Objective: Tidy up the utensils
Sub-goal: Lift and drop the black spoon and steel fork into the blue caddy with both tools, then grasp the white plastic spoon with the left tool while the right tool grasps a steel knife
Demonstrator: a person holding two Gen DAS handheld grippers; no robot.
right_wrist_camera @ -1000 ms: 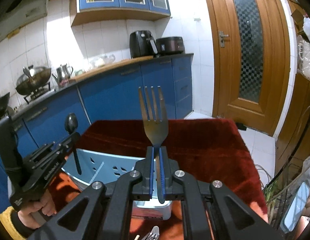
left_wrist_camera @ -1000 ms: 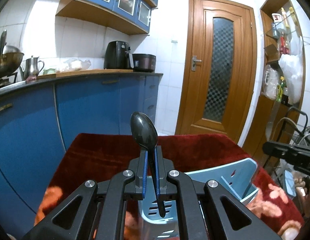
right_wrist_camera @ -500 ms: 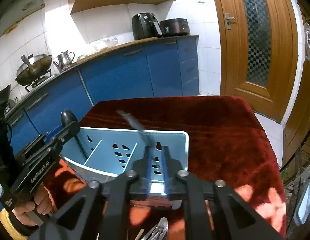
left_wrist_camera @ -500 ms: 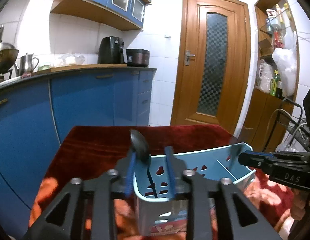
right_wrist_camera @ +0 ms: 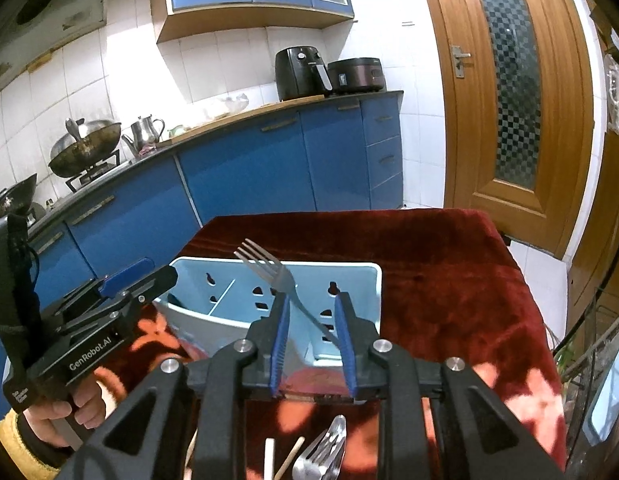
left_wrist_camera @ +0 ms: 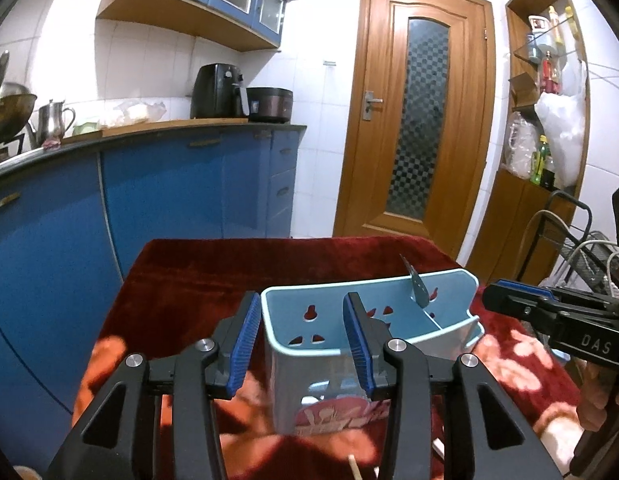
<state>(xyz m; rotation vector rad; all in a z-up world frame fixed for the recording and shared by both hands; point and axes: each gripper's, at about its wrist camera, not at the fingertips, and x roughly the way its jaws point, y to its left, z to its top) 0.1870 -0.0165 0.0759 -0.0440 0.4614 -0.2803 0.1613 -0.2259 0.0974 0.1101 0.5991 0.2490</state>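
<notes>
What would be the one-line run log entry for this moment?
left gripper: open | right gripper: open | fork: leaning in blue caddy | spare cutlery: on table

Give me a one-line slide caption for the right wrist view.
Open right gripper behind a fork leaning in the blue caddy on the red cloth.

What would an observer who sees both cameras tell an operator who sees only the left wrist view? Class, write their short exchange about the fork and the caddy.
Operator: Is that metal sliver sticking out of the caddy a fork?
Observer: Yes. The right wrist view shows the fork tines up, leaning in the caddy.
Operator: Is the right gripper clamped on it?
Observer: No. The right gripper is open, its blue pads standing well apart.
</notes>
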